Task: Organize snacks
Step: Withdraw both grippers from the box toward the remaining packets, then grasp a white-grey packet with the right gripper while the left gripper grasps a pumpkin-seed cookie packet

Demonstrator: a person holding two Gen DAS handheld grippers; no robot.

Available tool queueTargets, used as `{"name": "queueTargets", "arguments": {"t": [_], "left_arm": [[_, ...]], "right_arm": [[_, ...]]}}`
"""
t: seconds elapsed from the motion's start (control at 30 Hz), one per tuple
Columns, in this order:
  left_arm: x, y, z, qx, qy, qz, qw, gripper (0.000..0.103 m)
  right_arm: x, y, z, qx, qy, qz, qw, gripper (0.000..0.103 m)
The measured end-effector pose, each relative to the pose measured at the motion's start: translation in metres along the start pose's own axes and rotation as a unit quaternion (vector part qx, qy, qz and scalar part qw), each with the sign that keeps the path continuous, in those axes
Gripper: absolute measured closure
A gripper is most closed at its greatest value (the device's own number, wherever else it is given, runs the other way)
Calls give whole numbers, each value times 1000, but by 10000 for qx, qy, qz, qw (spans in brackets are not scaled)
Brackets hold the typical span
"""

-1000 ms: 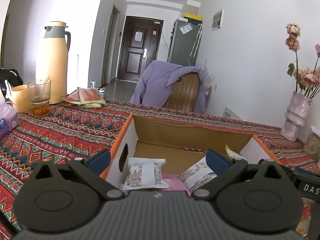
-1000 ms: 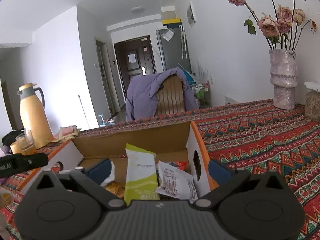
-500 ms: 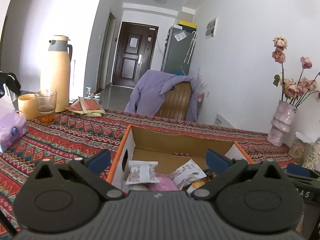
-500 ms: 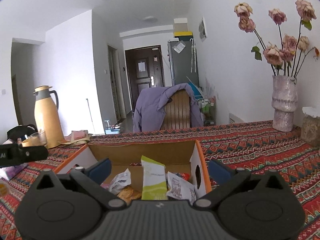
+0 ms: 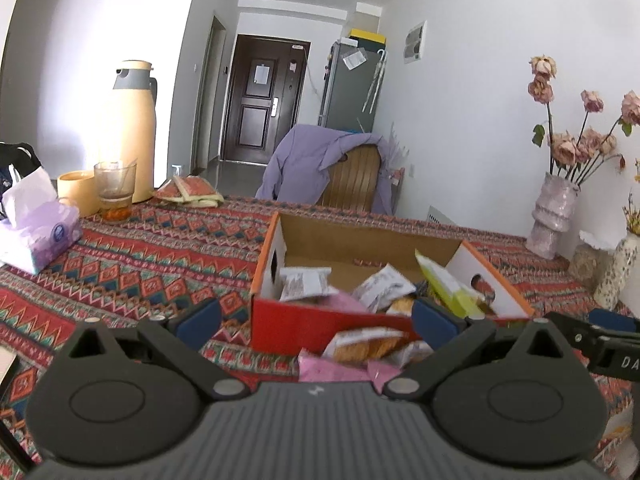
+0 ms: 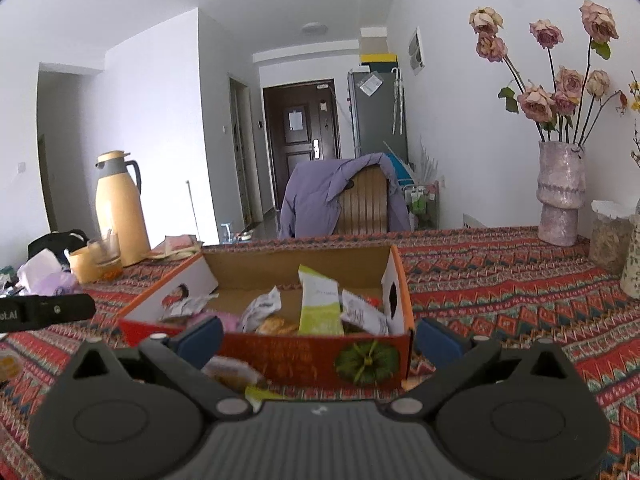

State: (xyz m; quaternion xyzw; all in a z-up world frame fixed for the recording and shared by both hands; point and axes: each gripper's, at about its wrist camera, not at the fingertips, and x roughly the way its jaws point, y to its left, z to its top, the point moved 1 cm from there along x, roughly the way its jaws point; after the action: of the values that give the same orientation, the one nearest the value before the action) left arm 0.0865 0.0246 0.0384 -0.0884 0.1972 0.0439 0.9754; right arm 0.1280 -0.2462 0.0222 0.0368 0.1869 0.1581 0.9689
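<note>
A cardboard box [image 5: 360,248] sits on the patterned tablecloth [image 5: 160,256], open at the top, with a loose heap of snack packets inside: a white wrapper [image 5: 304,282] at the near left, a yellow-green packet [image 6: 322,300] standing on end toward the right, and a crinkled white one [image 6: 262,306] between them. More snacks lie outside, on the cloth just in front of the box's red near wall: a biscuit packet [image 5: 366,344] and a pink packet [image 5: 332,368] touching it.

The left gripper [image 5: 316,320] hangs above those loose packets with its jaws spread wide and nothing between them. The right gripper [image 6: 320,334] faces the box head-on from the near side, jaws equally wide apart and empty; a packet [image 6: 230,372] lies under its left finger.

The loose packets overlap, so, as I judge it, a grab at one could catch a corner of the other and drag both, or pinch only a slippery edge that slides free on the way over the box wall. The box looks light, and a gripper coming in low could nudge it along the cloth or snag the near wall. The tall yellow-green packet leans and might tip out if bumped. Off to the far left a glass [image 5: 116,188], a flask [image 5: 134,132] and a tissue pack [image 5: 38,224] stand well apart from the work; the vase [image 6: 560,192] of flowers at the far right is likewise clear.
</note>
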Motion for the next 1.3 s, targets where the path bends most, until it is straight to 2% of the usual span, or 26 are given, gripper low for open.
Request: {"name": "queueTargets", "arguments": {"t": [0.2, 0.53, 0.73, 0.97, 1.3], "left_arm": [[-9, 10, -25, 125, 157, 19, 9998, 0], [-19, 22, -58, 139, 441, -43, 9989, 0], [-20, 21, -61, 157, 465, -73, 9988, 0], [-20, 21, -61, 140, 482, -48, 9987, 0], [-20, 24, -60, 142, 499, -64, 9986, 0]], "right_arm": [[-12, -2, -19, 25, 200, 15, 9998, 0], [-12, -9, -57, 104, 808, -83, 9966, 0], [-5, -2, -63, -68, 1003, -164, 9948, 0], [19, 13, -68, -442, 1480, -495, 9868, 0], [42, 22, -71, -619, 1786, -510, 9806, 1]]}}
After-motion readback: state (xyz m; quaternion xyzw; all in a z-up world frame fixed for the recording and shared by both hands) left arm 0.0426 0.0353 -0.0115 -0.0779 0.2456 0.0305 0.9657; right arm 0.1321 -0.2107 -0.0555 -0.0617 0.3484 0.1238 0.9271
